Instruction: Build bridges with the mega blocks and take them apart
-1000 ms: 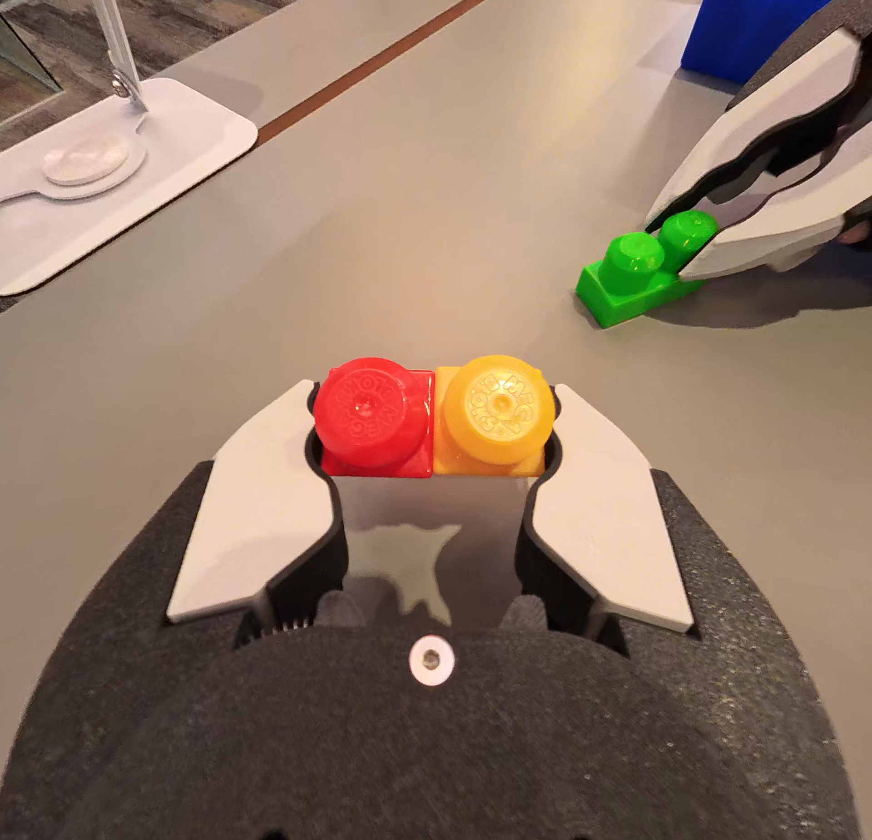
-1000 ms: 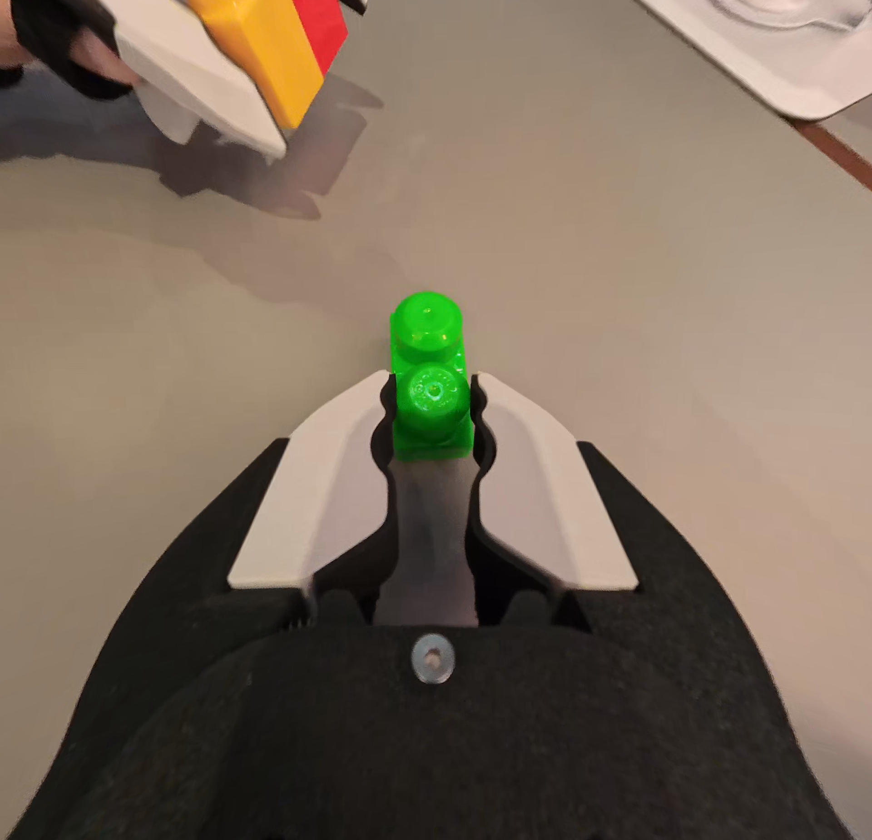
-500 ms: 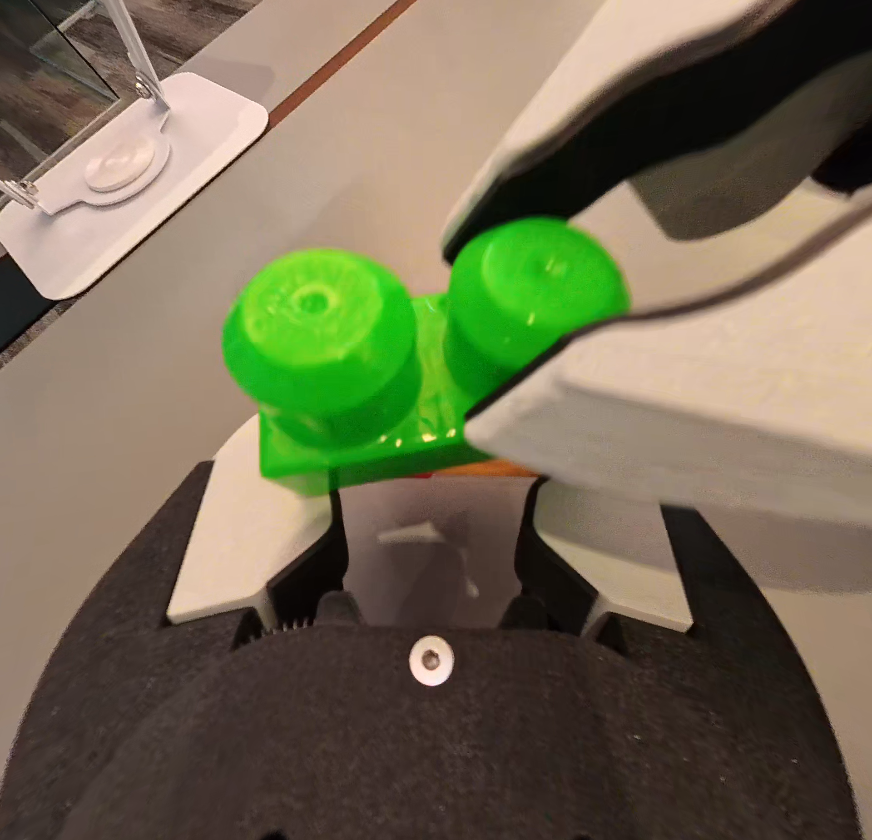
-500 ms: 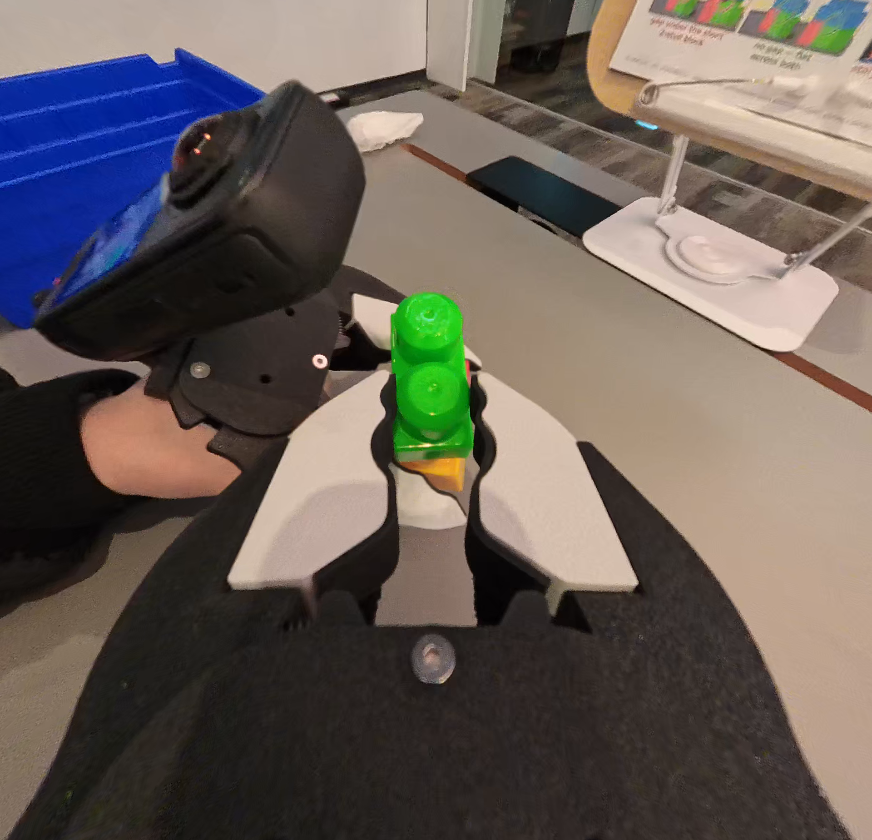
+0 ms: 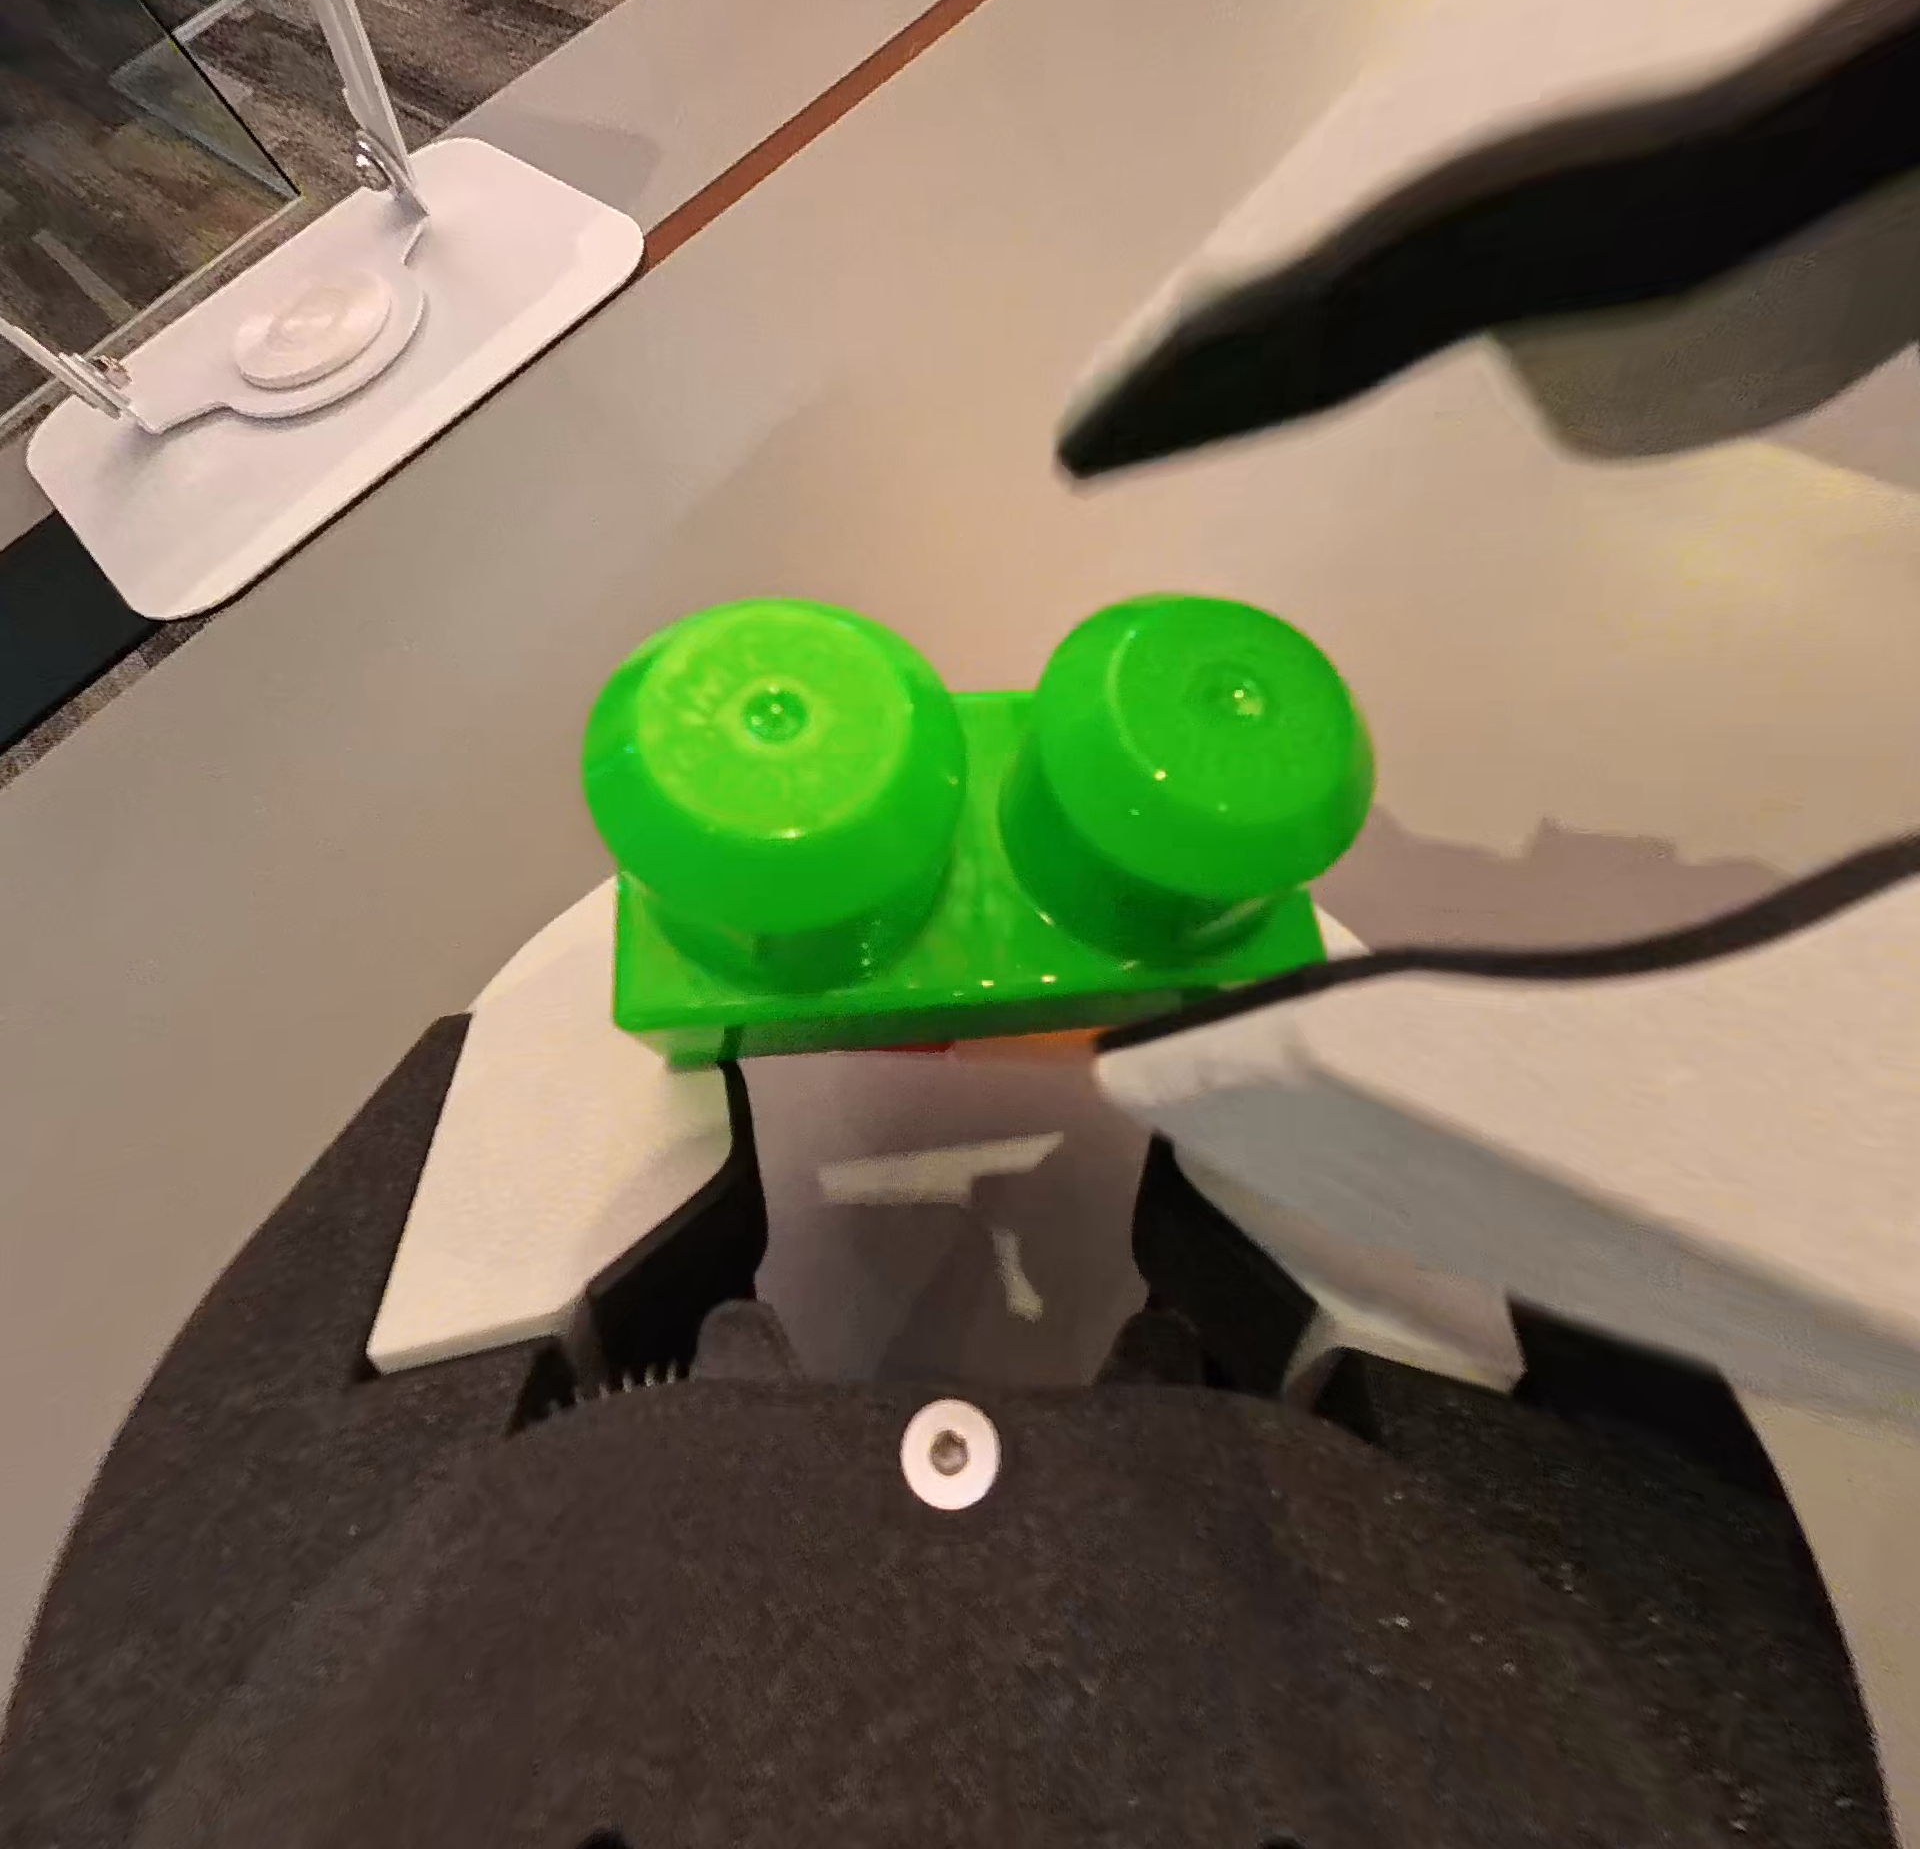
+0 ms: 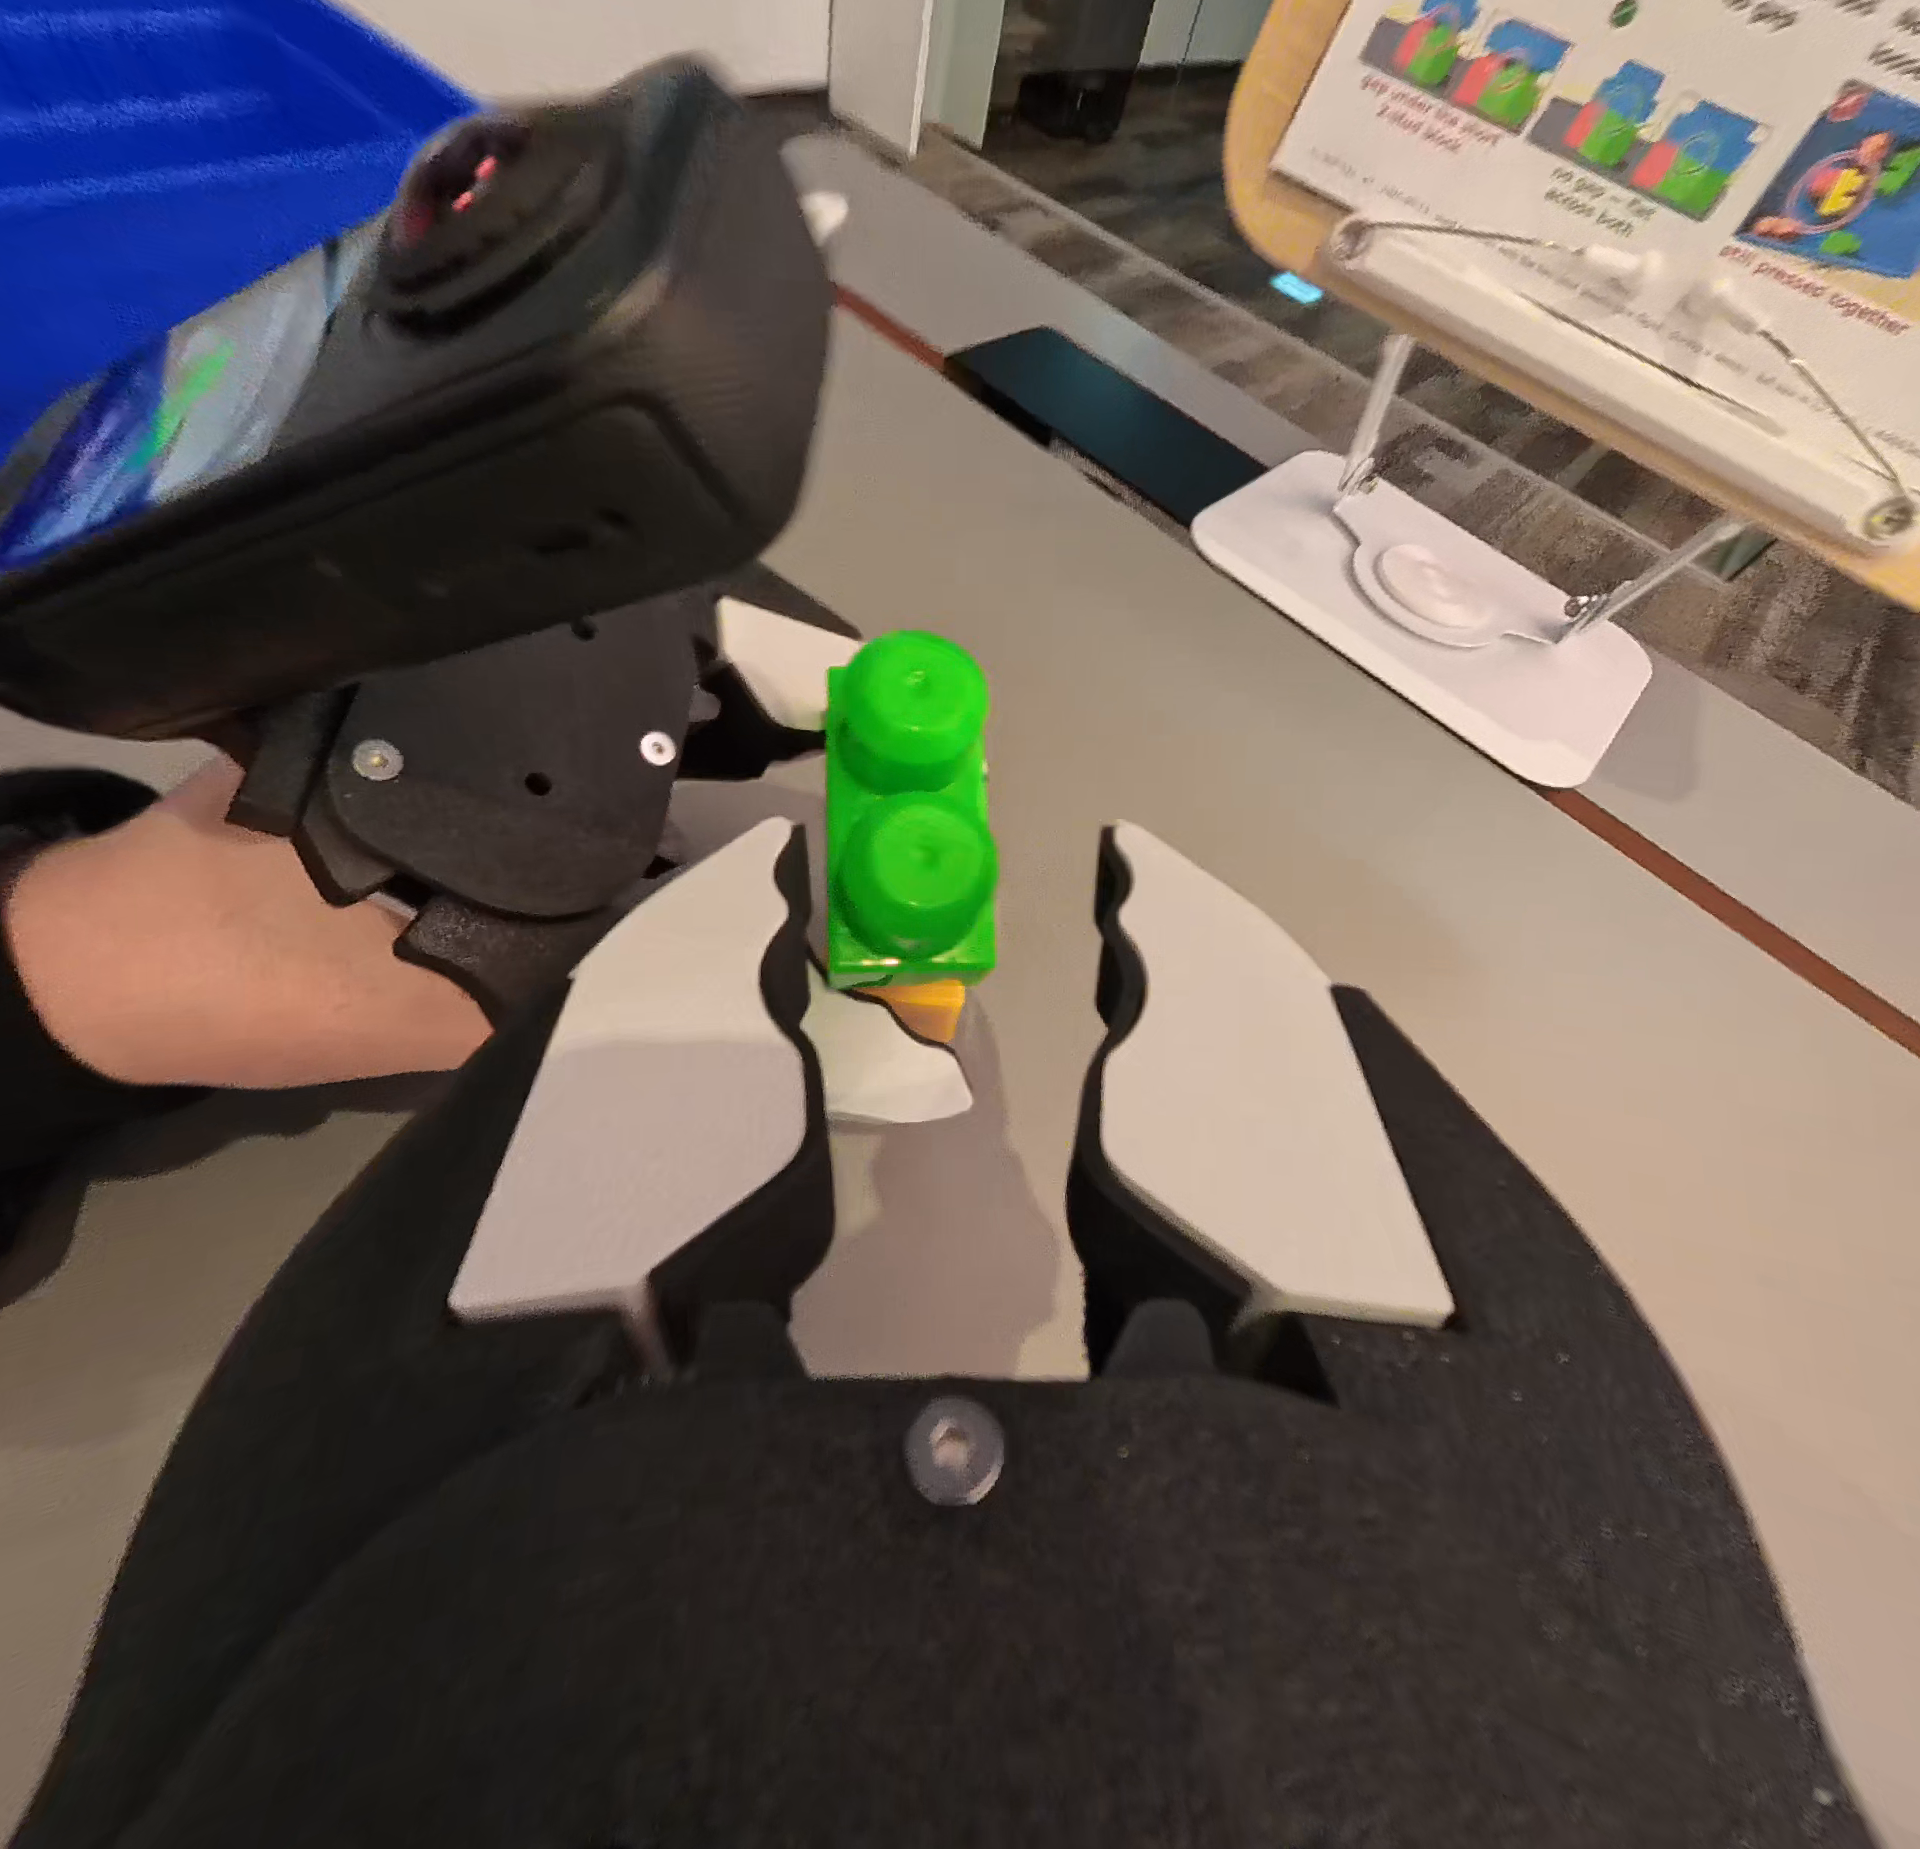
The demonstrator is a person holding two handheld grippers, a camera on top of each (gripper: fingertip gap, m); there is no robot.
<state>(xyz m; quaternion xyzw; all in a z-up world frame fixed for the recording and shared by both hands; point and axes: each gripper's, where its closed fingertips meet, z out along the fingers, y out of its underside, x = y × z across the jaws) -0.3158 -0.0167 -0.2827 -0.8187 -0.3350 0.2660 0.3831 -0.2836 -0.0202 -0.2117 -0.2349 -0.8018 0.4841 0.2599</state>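
- The green two-stud block point(image 5: 966, 864) sits on top of a yellow block point(image 6: 935, 1004) and a red block point(image 5: 923, 1047); only slivers of those two show beneath it.
- The left claw point(image 5: 935, 1061) is closed on the lower blocks, which appear held clear of the grey surface point(image 5: 416, 864).
- The right claw point(image 6: 940, 926) is spread wide; its fingers point(image 6: 1226, 1061) flank the green block, though the left one may just brush it.
- A white stand base point(image 6: 1455, 604) rests on the surface's far edge, well apart from the blocks, carrying an instruction card point(image 6: 1621, 137).
- A blue bin point(image 6: 156, 137) lies behind the left claw.
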